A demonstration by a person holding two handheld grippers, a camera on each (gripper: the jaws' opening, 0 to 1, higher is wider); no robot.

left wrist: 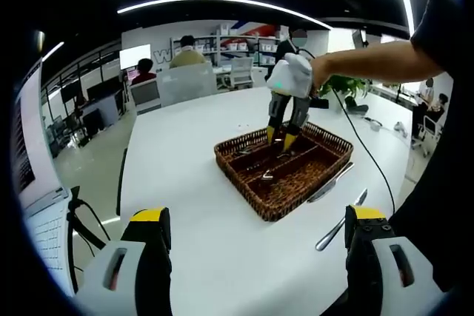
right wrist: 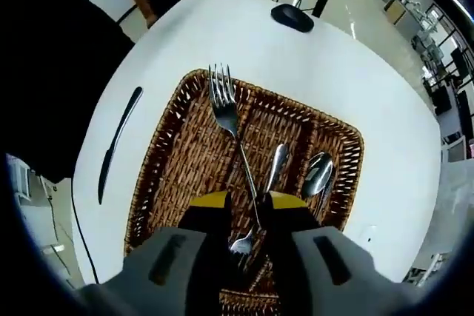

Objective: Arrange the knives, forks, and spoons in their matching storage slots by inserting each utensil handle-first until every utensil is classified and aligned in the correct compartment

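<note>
Silver fork point(right wrist: 235, 135) lies in wicker tray point(right wrist: 174, 146) — two spoons point(right wrist: 318, 173) alongside.

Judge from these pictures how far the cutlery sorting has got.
Done: two spoons lie in a basket slot. In hand: the right gripper holds a fork over the basket. Left: a knife beside it and two more pieces on the table; the left gripper is open.

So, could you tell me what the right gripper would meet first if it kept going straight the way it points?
Probably the wicker tray: the right gripper, holding a fork by its handle, points down into a compartment, so its floor likely comes first, though depth is unclear.
</note>
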